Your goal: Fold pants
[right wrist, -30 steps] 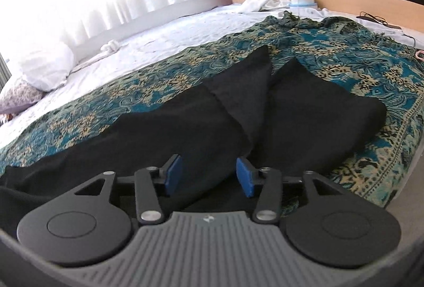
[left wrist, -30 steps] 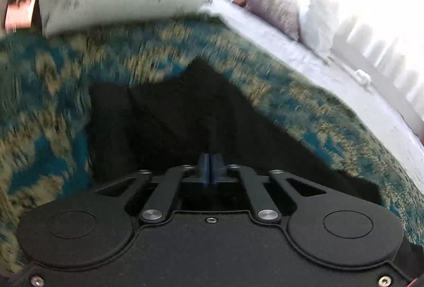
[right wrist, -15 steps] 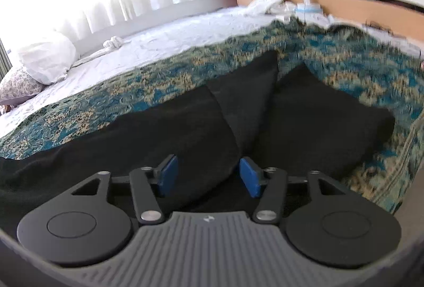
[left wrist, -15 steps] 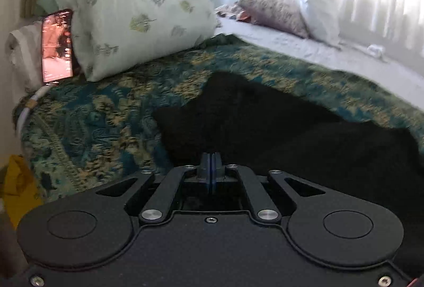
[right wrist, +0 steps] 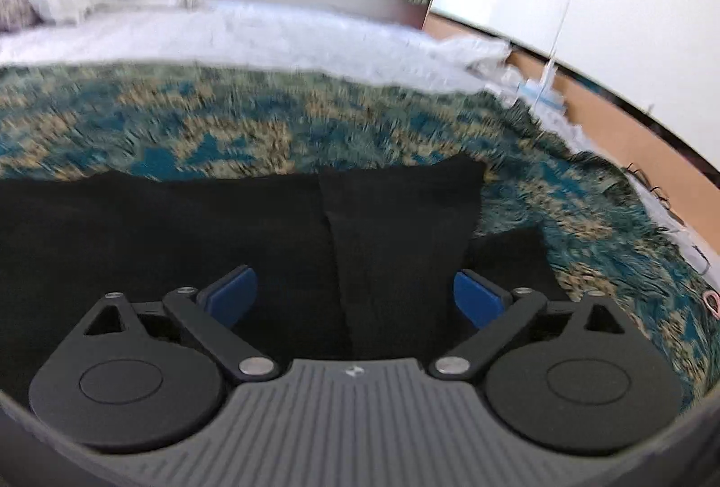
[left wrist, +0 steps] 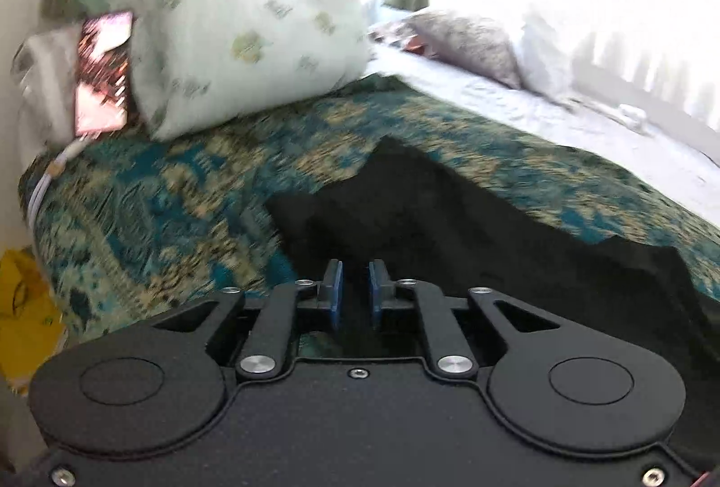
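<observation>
A: Item one, left claw (left wrist: 355, 300). Condition?

B: Released, blue pads a narrow gap apart, nothing between them. It hovers over the near end of the black pants (left wrist: 450, 226), which lie on the patterned bedspread (left wrist: 180, 208). Beyond: a floral pillow (left wrist: 243, 23) and a lit phone (left wrist: 103, 73) at the head of the bed.

A: Item two, the pants themselves?

B: Spread lengthwise on the bedspread (right wrist: 270, 118). In the right view one leg (right wrist: 400, 226) lies partly over the other, its edge running straight toward the camera.

A: Item three, right claw (right wrist: 355, 298)?

B: Spread wide, empty, poised just above the overlapped leg.

A: Handling note for the step?

B: Likely a fresh grasp for the next fold. Recommended: each claw pinches all layers at its own end, close to the edge, so none slips free. Lift both ends level, carry across together, lay down flat. The fabric is limp; an uneven lift would skew the fold.
</observation>
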Tool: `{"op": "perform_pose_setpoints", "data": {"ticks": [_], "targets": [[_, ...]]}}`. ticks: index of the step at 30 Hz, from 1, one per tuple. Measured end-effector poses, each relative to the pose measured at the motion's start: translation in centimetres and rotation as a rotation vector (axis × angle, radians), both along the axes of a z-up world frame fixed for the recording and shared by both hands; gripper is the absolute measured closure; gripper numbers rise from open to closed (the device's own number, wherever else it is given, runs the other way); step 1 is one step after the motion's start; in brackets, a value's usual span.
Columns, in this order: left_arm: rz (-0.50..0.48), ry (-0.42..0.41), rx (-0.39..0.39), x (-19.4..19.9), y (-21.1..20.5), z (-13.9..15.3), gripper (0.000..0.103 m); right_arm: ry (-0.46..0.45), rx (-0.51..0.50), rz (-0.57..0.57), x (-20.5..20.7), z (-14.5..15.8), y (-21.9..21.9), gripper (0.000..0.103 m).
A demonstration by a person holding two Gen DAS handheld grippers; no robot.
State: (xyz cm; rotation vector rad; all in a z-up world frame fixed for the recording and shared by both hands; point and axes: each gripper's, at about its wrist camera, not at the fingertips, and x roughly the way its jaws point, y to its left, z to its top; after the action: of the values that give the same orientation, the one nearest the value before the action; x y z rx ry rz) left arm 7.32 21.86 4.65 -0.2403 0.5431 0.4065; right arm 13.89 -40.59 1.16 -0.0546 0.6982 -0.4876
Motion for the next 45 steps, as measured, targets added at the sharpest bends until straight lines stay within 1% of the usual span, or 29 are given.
{"op": "perform_pose_setpoints", "data": {"ticks": [1,2,4,5,6,9,11,13,15,17,18,19,20,21,22,24,26,28,29,30,31,32,33,34,36,39,41,43,45], "targets": [[-0.028,-0.002,0.004,0.1,-0.5,0.3,0.078,0.012,0.009,-0.011,0.4,-0.3,-0.6,0.024],[-0.048,-0.002,0.006,0.2,-0.9,0.4,0.072,0.011,0.015,-0.042,0.5,-0.4,-1.3,0.053],[-0.074,0.008,0.014,0.7,-1.6,0.4,0.067,-0.016,0.024,-0.176,-0.3,0.0,-2.8,0.085],[-0.079,0.017,0.019,1.0,-1.8,0.2,0.067,-0.048,0.037,-0.248,-1.2,0.3,-3.6,0.091],[-0.081,0.028,0.023,1.2,-2.0,0.0,0.066,-0.094,0.06,-0.304,-2.9,0.7,-4.5,0.092],[-0.086,0.061,0.012,1.8,-2.5,-0.8,0.062,-0.158,0.108,-0.396,-7.4,1.2,-6.5,0.092],[-0.087,0.077,-0.001,2.2,-2.6,-1.4,0.058,-0.17,0.133,-0.411,-9.9,1.0,-7.4,0.092],[-0.082,0.086,-0.006,2.4,-2.8,-1.7,0.054,-0.156,0.096,-0.419,-11.1,0.9,-7.5,0.092],[-0.085,0.089,-0.006,2.6,-3.1,-1.9,0.048,-0.165,0.099,-0.427,-11.7,1.0,-7.5,0.092],[-0.094,0.09,-0.004,2.7,-3.4,-1.8,0.035,-0.194,0.132,-0.433,-12.3,1.1,-7.8,0.09],[-0.101,0.089,-0.002,2.8,-3.6,-1.7,0.031,-0.215,0.134,-0.416,-12.4,1.1,-7.7,0.081],[-0.107,0.088,0.002,2.9,-3.7,-1.7,0.026,-0.219,0.125,-0.387,-12.0,1.1,-7.8,0.061],[-0.109,0.089,0.007,3.0,-3.8,-1.7,0.023,-0.206,0.109,-0.33,-11.5,0.9,-7.5,0.041],[-0.11,0.092,0.012,3.1,-4.0,-1.7,0.022,-0.185,0.088,-0.29,-10.8,0.8,-7.0,0.034],[-0.11,0.098,0.015,3.3,-4.1,-1.7,0.021,-0.148,0.058,-0.238,-9.7,0.5,-6.5,0.028],[-0.104,0.111,0.013,3.7,-4.2,-1.9,0.019,-0.08,-0.017,-0.169,-7.5,-0.1,-5.5,0.026],[-0.097,0.117,0.0,4.0,-4.0,-2.2,0.017,-0.018,-0.094,-0.132,-4.7,-0.9,-5.4,0.014],[-0.086,0.12,-0.013,4.3,-3.9,-2.4,0.016,0.052,-0.133,-0.104,-2.4,-1.5,-5.8,0.013],[-0.083,0.12,-0.016,4.4,-3.9,-2.5,0.015,0.051,-0.143,-0.089,-1.8,-1.4,-6.0,0.013],[-0.079,0.122,-0.017,4.5,-3.9,-2.6,0.015,0.055,-0.144,-0.086,-1.1,-1.0,-6.4,0.019],[-0.077,0.123,-0.014,4.6,-4.0,-2.7,0.015,0.063,-0.128,-0.089,-0.6,-0.7,-6.9,0.041],[-0.076,0.124,-0.008,4.6,-4.1,-2.8,0.015,0.069,-0.11,-0.114,-0.3,-0.3,-7.4,0.091],[-0.075,0.126,-0.001,4.7,-4.2,-2.9,0.015,0.062,-0.098,-0.175,-0.2,0.3,-8.1,0.097],[-0.075,0.128,0.005,4.7,-4.3,-3.0,0.014,0.037,-0.092,-0.207,-0.4,0.9,-8.6,0.098],[-0.075,0.128,0.013,4.8,-4.3,-3.1,0.014,-0.044,-0.048,-0.221,-1.9,2.5,-9.2,0.098],[-0.078,0.126,0.019,4.8,-4.3,-3.3,0.014,-0.215,0.065,-0.254,-6.3,5.4,-9.6,0.098],[-0.08,0.125,0.021,4.9,-4.2,-3.3,0.014,-0.306,0.13,-0.285,-9.2,6.8,-10.1,0.1],[-0.079,0.125,0.02,5.0,-4.1,-3.3,0.014,-0.371,0.182,-0.344,-12.1,7.4,-11.0,0.1],[-0.079,0.127,0.02,5.2,-4.1,-3.3,0.013,-0.387,0.239,-0.393,-14.3,7.2,-12.4,0.1]]}}
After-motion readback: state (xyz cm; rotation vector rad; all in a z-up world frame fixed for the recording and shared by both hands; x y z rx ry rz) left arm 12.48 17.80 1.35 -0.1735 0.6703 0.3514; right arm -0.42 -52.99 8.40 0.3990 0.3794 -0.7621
